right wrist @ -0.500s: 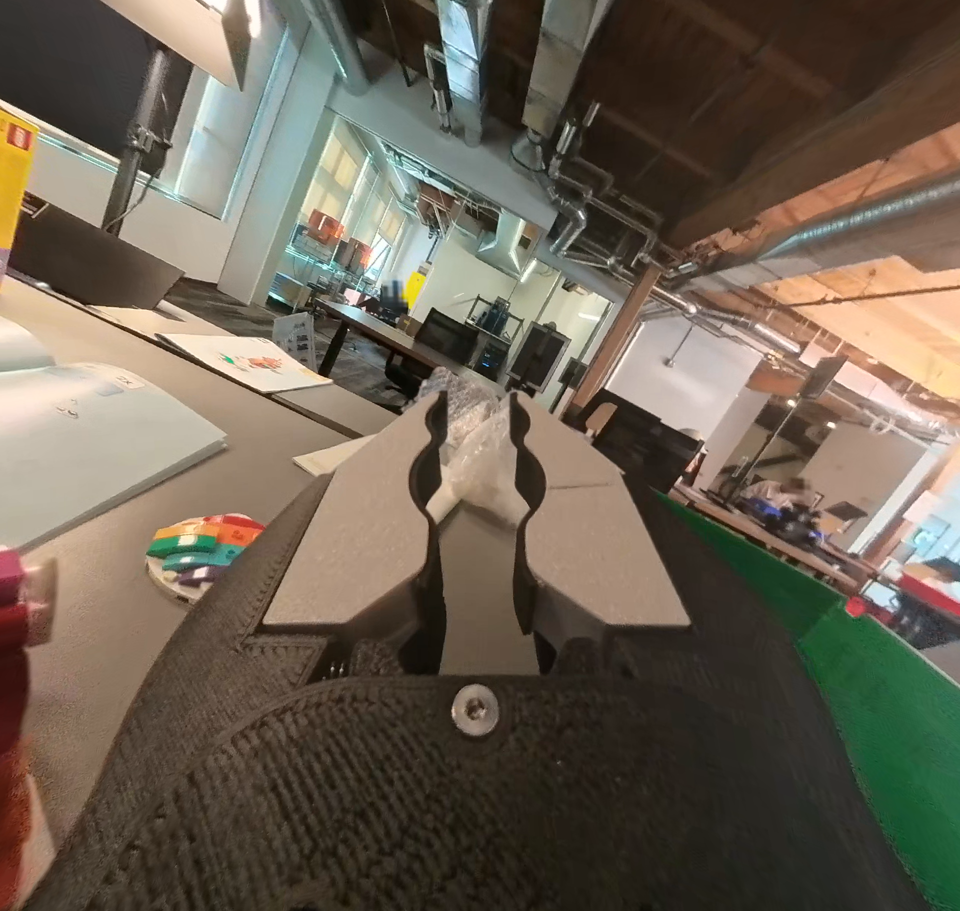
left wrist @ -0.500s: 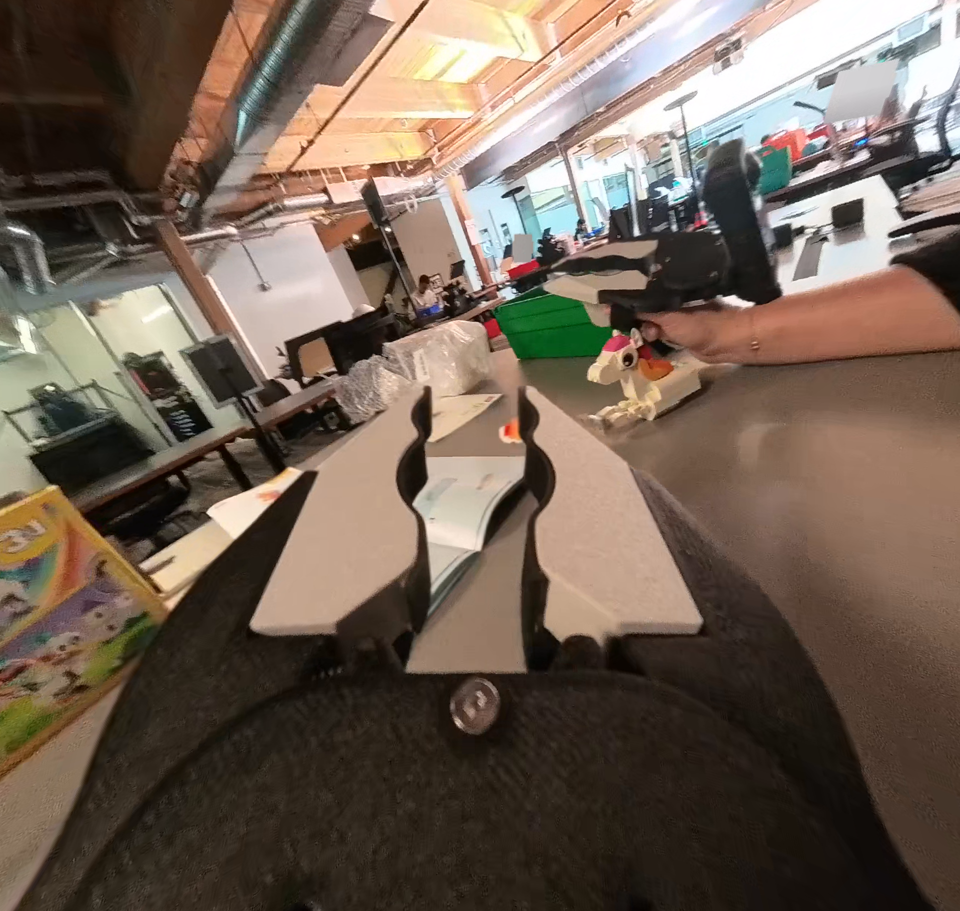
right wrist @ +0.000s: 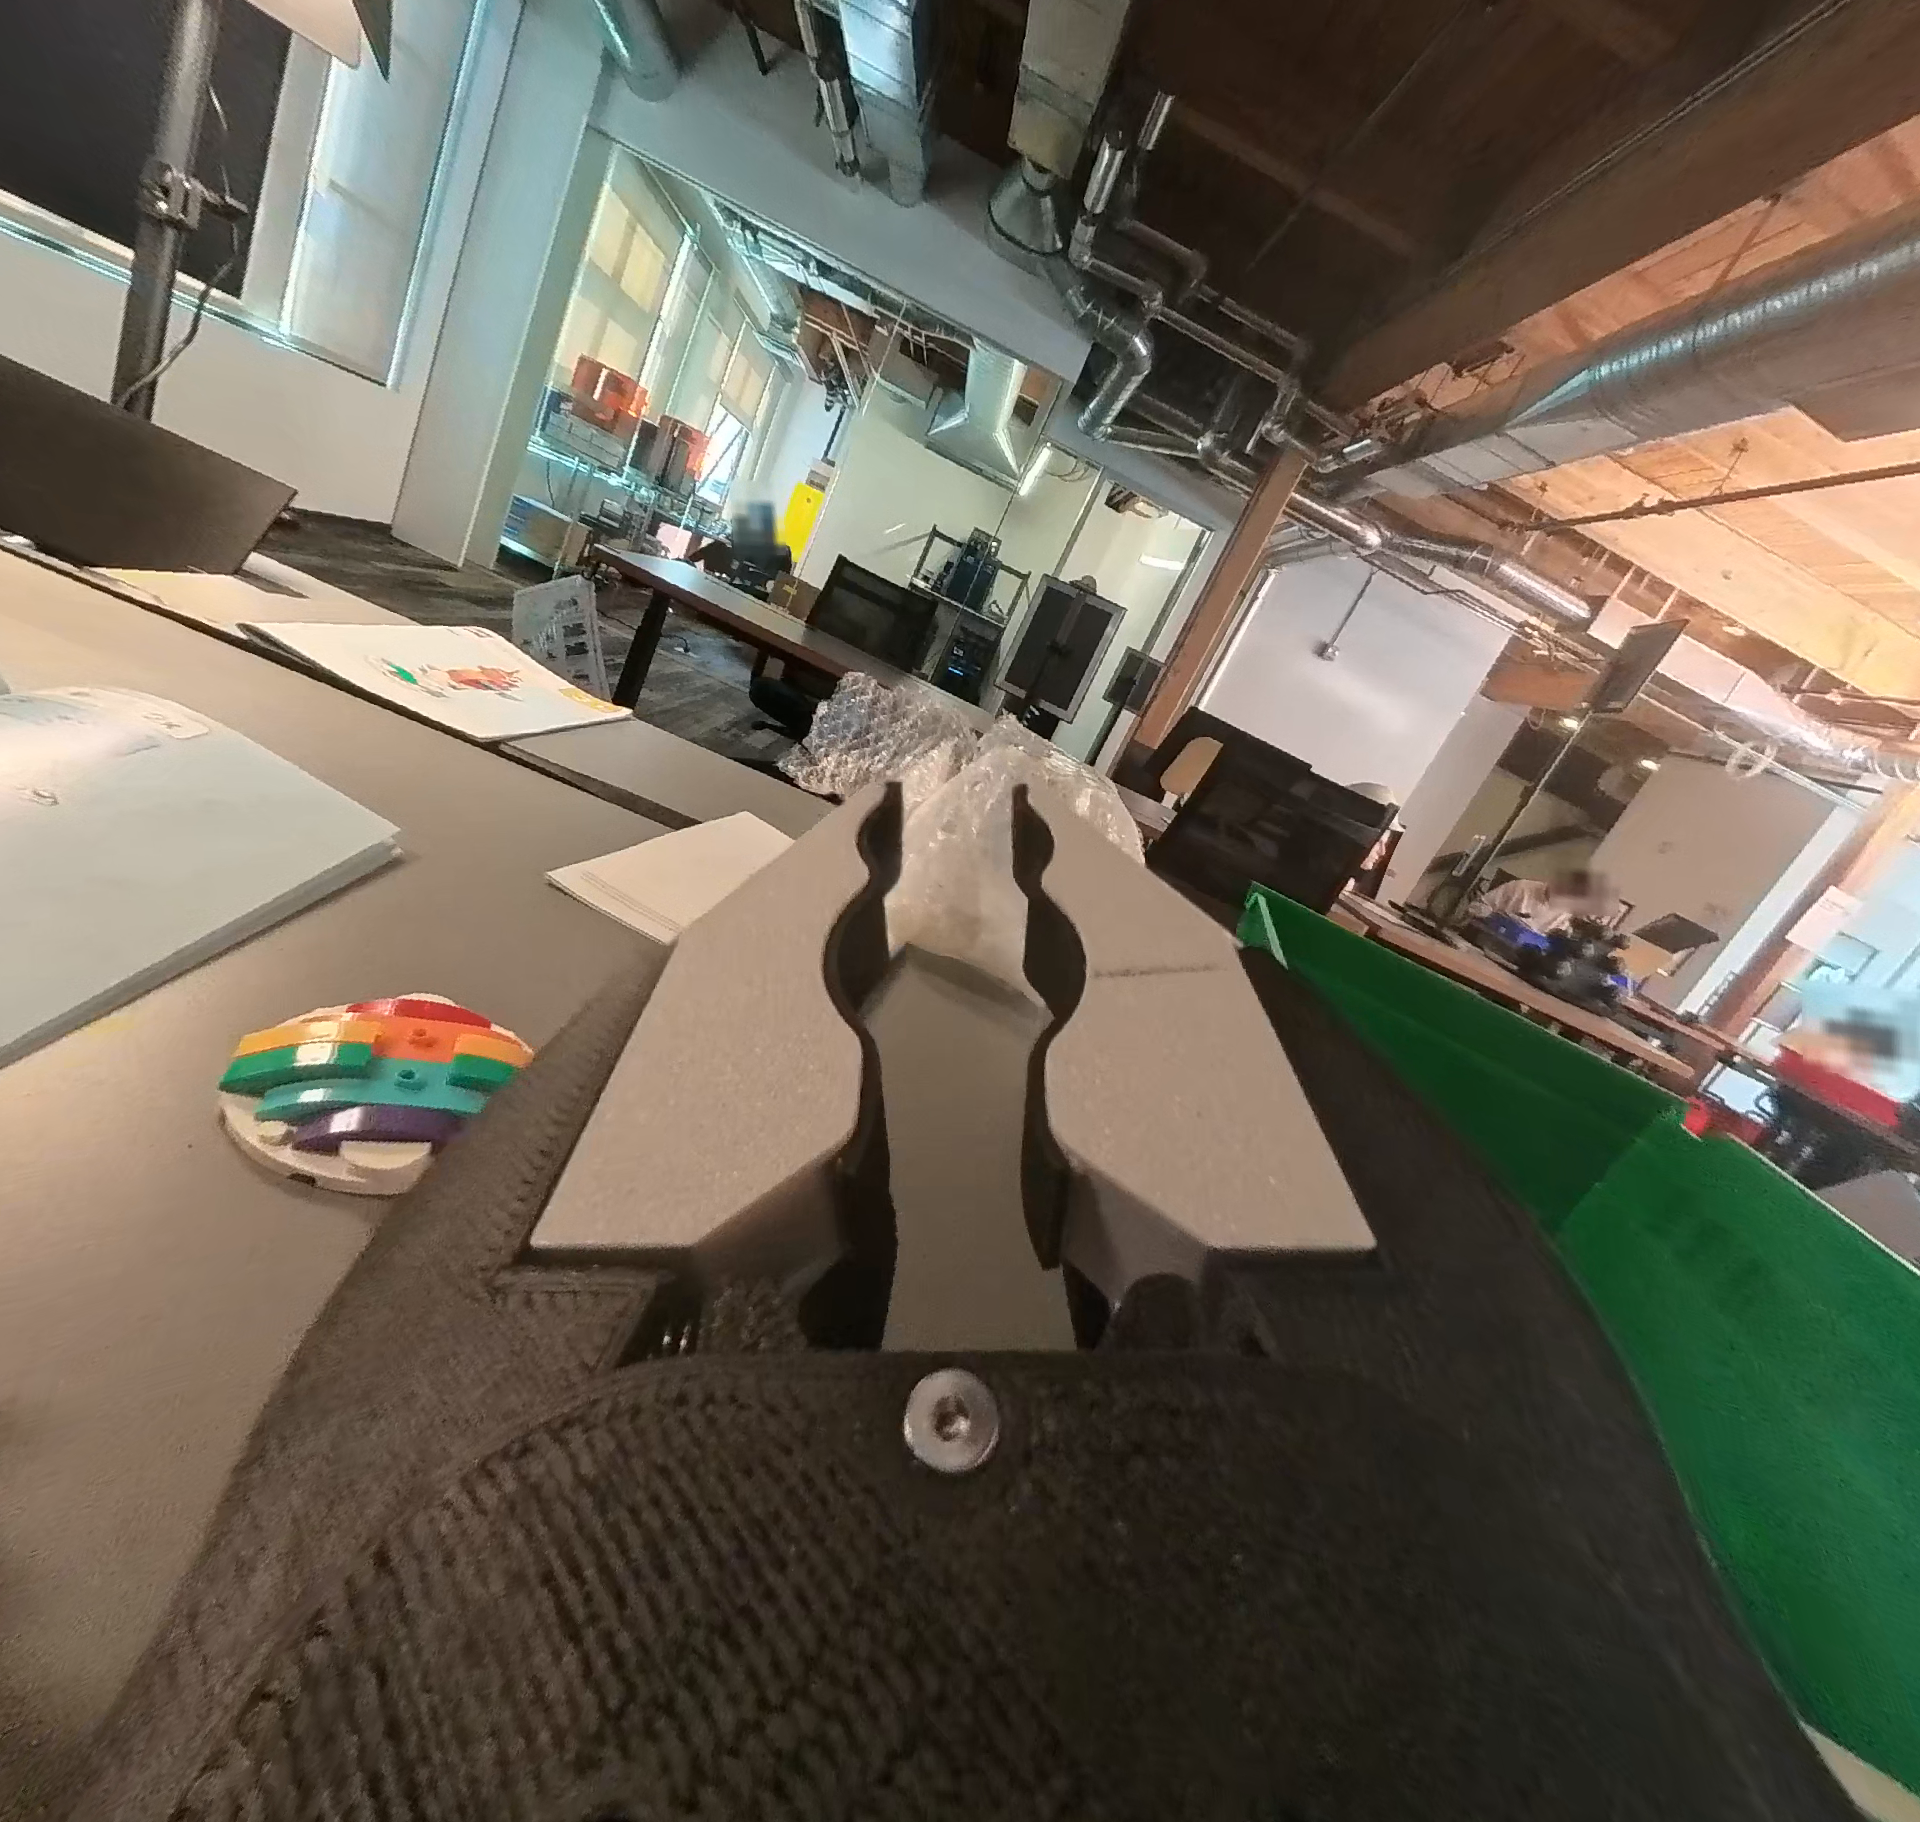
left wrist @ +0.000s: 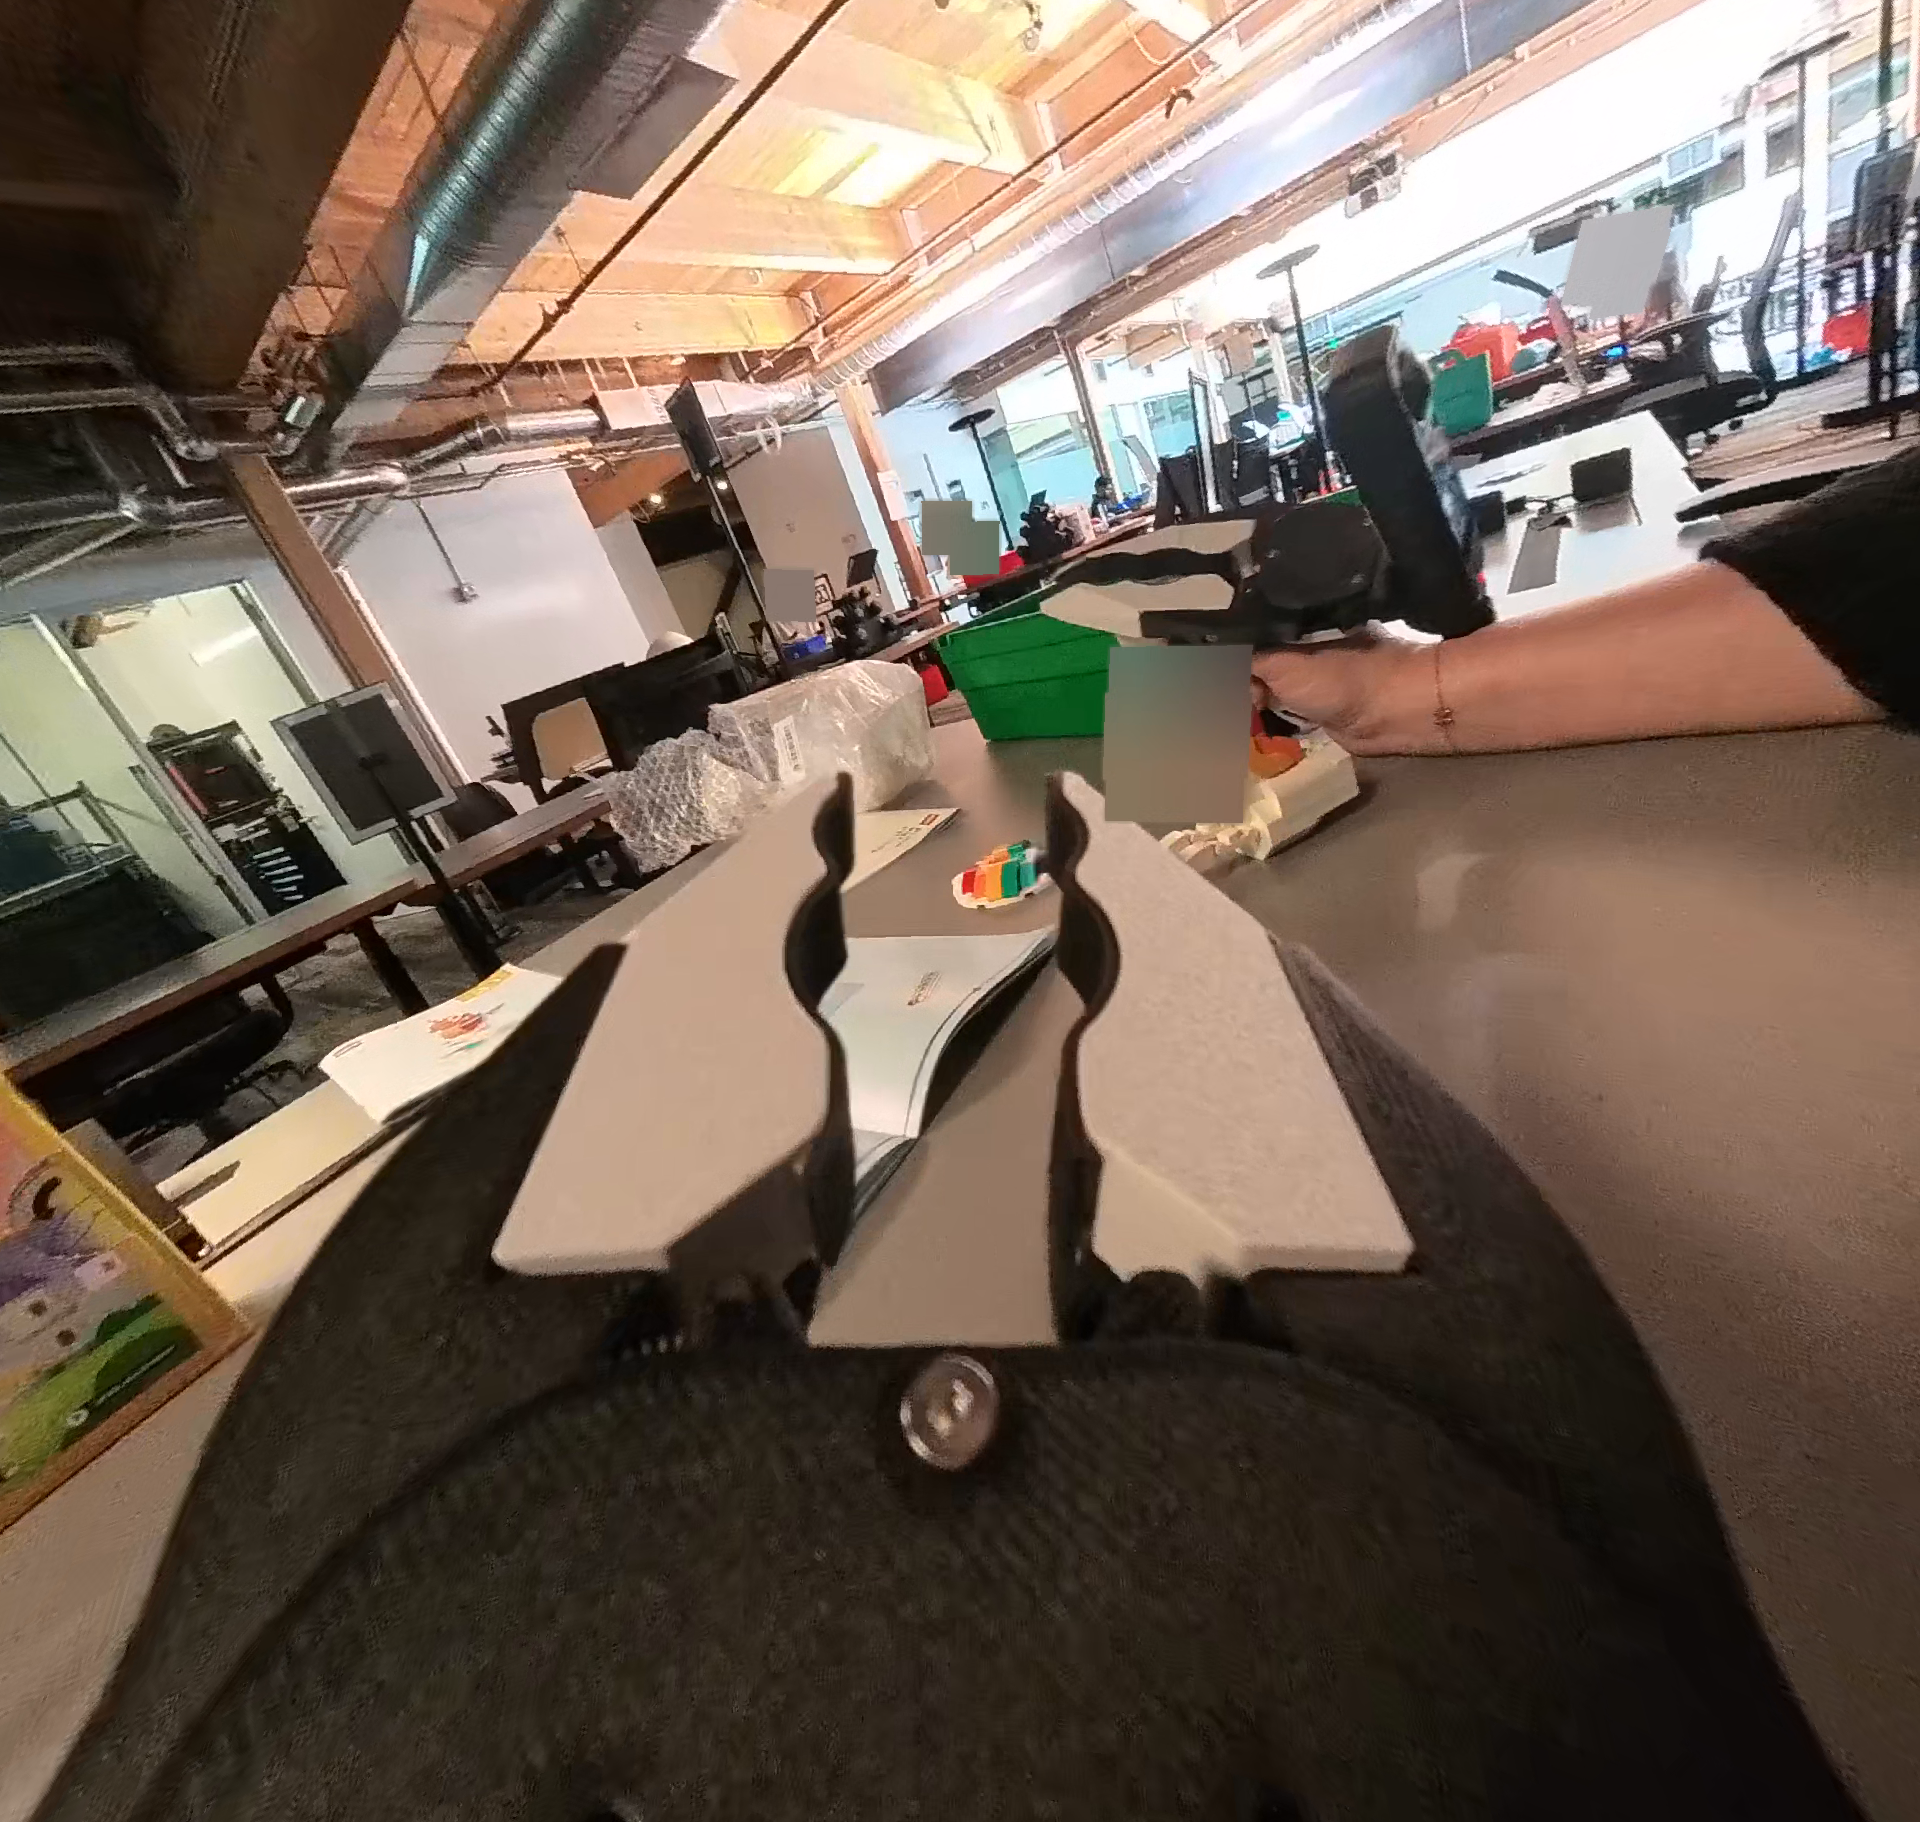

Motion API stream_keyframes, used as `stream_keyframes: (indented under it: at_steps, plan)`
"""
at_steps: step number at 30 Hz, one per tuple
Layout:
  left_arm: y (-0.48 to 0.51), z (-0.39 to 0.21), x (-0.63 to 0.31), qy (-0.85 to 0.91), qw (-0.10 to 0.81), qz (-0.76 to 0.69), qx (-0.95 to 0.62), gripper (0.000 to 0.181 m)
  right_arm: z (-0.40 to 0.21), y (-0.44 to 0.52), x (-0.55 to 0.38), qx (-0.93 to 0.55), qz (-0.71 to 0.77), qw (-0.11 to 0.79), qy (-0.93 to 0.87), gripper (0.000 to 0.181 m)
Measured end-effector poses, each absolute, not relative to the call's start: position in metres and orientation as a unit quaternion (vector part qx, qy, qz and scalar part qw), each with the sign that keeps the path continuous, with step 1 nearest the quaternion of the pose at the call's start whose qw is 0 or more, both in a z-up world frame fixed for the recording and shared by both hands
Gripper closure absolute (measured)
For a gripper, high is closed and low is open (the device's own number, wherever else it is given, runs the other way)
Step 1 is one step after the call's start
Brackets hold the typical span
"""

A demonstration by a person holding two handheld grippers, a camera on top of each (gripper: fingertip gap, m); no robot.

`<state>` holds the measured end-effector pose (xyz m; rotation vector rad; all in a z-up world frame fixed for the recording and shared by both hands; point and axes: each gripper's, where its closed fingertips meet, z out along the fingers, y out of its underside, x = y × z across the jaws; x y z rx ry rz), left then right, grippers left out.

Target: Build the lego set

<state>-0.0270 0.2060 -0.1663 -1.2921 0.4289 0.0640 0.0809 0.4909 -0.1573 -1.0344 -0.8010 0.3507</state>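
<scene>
- Table (left wrist: 1558, 1097): grey top, carrying everything listed below; it runs from you out to the far edge.
- Green bin (right wrist: 1621, 1190): just right of your right gripper in the right wrist view; in the left wrist view it sits at the far edge of the table (left wrist: 1023, 676).
- Bubble-wrap bundle (left wrist: 821, 733): clear plastic, far side of the table, left of the green bin.
- Open instruction booklet (left wrist: 935, 1003): pale blue pages, lying flat, seen through the gap of your left gripper; in the right wrist view it lies at the near left (right wrist: 156, 837).
- Set box (left wrist: 73, 1336): yellow-edged, colourful front, at the near left edge of the left wrist view.
- Left gripper (left wrist: 948, 796): fingers parted to a middling gap, nothing between them, held above the table.
- Right gripper (right wrist: 954, 798): fingers parted narrowly, empty; the left wrist view shows it held in your hand (left wrist: 1340, 702) at the far right, directly over the white model.
- White lego model (left wrist: 1288, 806): standing on the table under your right gripper, orange piece on top, partly hidden by a blur patch.
- Rainbow lego disc (right wrist: 369, 1081): round white base with red, orange, green, teal and purple plates, flat on the table just left of your right gripper, between the booklet and the white model (left wrist: 1003, 873).
</scene>
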Motion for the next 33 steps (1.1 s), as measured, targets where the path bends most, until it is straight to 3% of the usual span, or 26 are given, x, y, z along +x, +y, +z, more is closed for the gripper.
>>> stream_keyframes:
  at_steps: [24, 28, 33]
  plan:
    - [0.192, -0.172, -0.014, 0.235, 0.766, -0.016, -0.597, 0.152, -0.160, 0.489, 0.072, -0.461, 0.135, 0.782, -0.398, 0.164]
    - [0.196, -0.168, -0.028, 0.197, 0.772, -0.035, -0.604, 0.150, -0.122, 0.488, 0.092, -0.423, 0.078, 0.826, -0.365, 0.164]
    - [0.197, -0.164, -0.037, 0.171, 0.779, -0.043, -0.602, 0.149, -0.040, 0.401, 0.111, -0.285, 0.090, 0.883, -0.360, 0.163]
